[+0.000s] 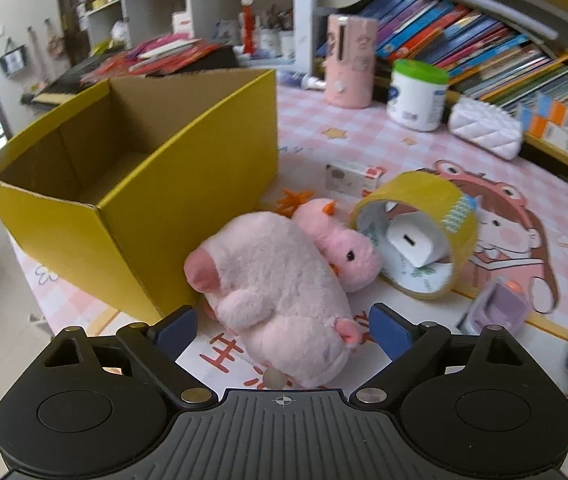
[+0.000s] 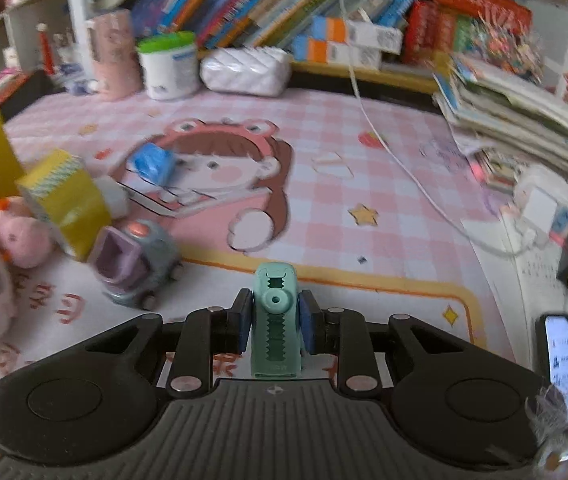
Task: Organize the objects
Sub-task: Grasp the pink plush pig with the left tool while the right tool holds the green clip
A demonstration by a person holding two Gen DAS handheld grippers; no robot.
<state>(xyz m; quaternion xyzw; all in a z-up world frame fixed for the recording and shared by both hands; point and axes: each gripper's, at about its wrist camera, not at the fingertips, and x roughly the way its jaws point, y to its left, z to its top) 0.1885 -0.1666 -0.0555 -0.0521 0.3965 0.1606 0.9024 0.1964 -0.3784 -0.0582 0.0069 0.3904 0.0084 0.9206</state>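
Yellow box point(image 1: 131, 184), empty, open-topped, on the pink checked worktop point(image 1: 364, 136). Just beside its near corner: pink plush toy point(image 1: 279, 292), lying between the wide-spread left tongs point(image 1: 284, 330), pads clear of it. Beyond the plush: yellow tape roll point(image 1: 416, 236). Right tongs point(image 2: 273, 322) clamped on a green crocodile clip point(image 2: 275, 320).

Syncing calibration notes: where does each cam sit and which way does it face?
Left wrist: on the left gripper, angled down at the pink plush between open jaws, yellow box behind; own fingers show.
Right wrist: on the right gripper, angled down across the mat, jaws shut on the green clip.
Shared: plush, tape roll, purple toy car, white tub.
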